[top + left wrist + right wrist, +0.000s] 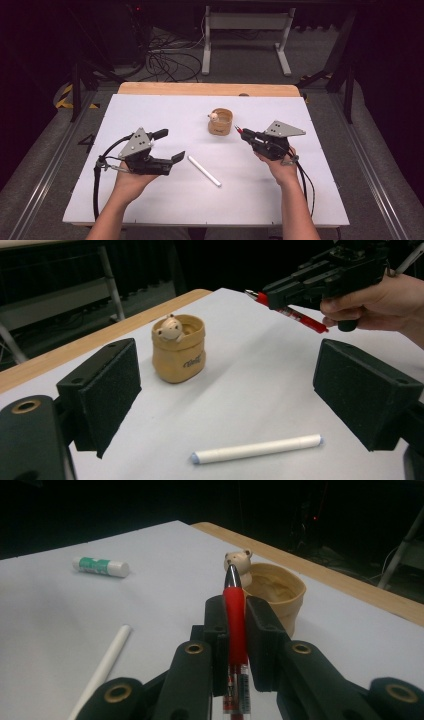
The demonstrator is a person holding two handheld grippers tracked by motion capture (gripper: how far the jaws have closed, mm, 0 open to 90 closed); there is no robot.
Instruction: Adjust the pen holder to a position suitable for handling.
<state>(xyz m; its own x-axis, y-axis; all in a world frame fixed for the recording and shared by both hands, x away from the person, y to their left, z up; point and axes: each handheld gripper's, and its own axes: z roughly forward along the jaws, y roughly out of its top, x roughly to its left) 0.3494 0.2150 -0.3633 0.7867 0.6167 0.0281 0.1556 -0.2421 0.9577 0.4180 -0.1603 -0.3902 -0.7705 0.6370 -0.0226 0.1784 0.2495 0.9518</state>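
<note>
Red pen (235, 625) pinched in right gripper (248, 135) jaws, tip twd cup (220, 121); left gripper (170, 146) jaws spread.

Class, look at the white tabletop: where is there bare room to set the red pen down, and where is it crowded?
Free: the white sheet at the far left, beyond the left gripper, and the near strip between the two forearms. Also the right edge, outside the right gripper holding the red pen. Crowded: the middle, where the cup and white stick lie between the grippers.
</note>
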